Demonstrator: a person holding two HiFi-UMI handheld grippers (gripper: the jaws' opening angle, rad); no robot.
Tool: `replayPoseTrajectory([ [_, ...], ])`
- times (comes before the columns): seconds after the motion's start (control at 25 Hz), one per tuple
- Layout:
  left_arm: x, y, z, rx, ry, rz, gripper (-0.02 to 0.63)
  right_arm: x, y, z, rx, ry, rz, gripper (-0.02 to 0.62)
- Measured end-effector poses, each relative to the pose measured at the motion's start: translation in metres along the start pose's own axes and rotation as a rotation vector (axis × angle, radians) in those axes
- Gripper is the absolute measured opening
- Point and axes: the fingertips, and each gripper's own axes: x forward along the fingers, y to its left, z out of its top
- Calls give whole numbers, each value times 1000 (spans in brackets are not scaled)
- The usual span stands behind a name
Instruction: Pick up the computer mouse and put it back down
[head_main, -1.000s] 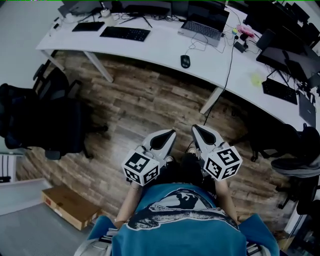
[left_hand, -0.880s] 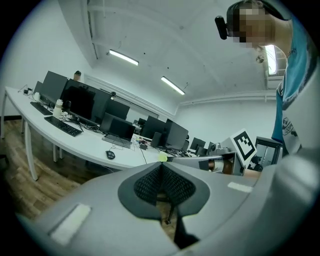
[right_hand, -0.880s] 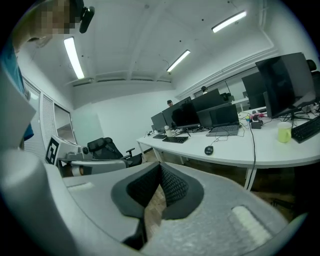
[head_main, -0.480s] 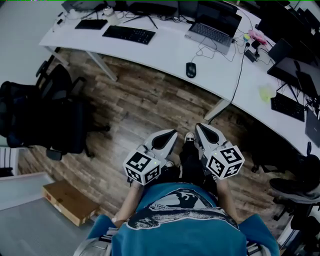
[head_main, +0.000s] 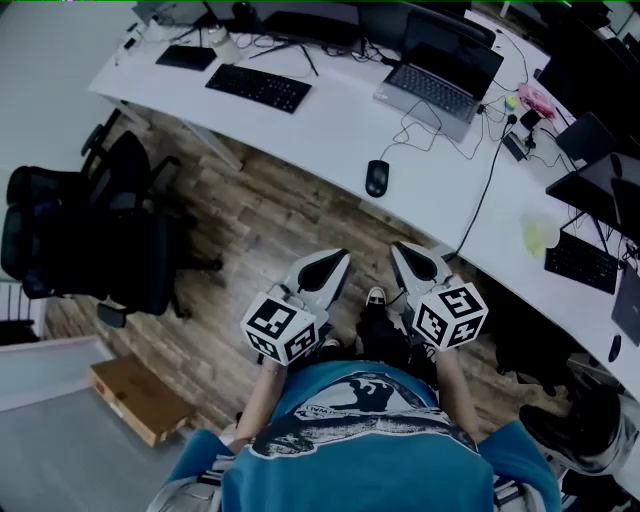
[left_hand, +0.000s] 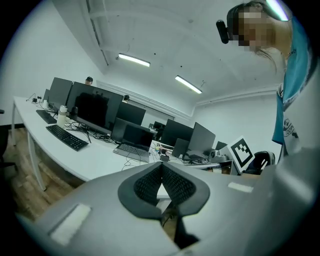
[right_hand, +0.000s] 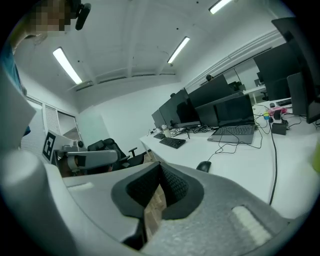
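A black computer mouse (head_main: 376, 178) lies near the front edge of the long white desk (head_main: 330, 110); it also shows in the right gripper view as the mouse (right_hand: 203, 166). Both grippers are held in front of the person's chest, over the wooden floor and short of the desk. My left gripper (head_main: 338, 258) is shut with nothing in it, its pads meeting at the tips (left_hand: 161, 165). My right gripper (head_main: 402, 250) is also shut and empty (right_hand: 159, 169). The mouse lies ahead, between the two grippers' lines.
On the desk are a black keyboard (head_main: 258, 88), an open laptop (head_main: 440, 80), cables (head_main: 490, 170) and monitors. A black office chair (head_main: 90, 240) stands at the left. A cardboard box (head_main: 140, 400) lies on the floor at the lower left. More monitors and a keyboard (head_main: 580, 262) sit at the right.
Both grippers and the person have moved toward the desk; the mouse and desk edge now appear nearer. Both grippers stay shut and empty.
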Motion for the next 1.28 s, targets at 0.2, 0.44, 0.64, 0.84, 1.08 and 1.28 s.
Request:
replayPoseTrajectory([
  [0.2,38,4,11,13,14,27,12,13,-38,13,16,12,28,5],
  [0.44,72,3,14,29,47,23,12,20,-72,20,33,24,29,5],
  [0.64,86,3,13,45,83,19,12,21,-90,21,47,8,12,5],
  [0.84,88,16,11,45,97,39,12,29,-93,19,19,17,16,27],
  [1.08,93,44,15,44,110,26,12,47,-100,17,41,19,-32,38],
  [1.28,106,73,30,61,114,-46,12,73,-107,18,76,13,-109,40],
])
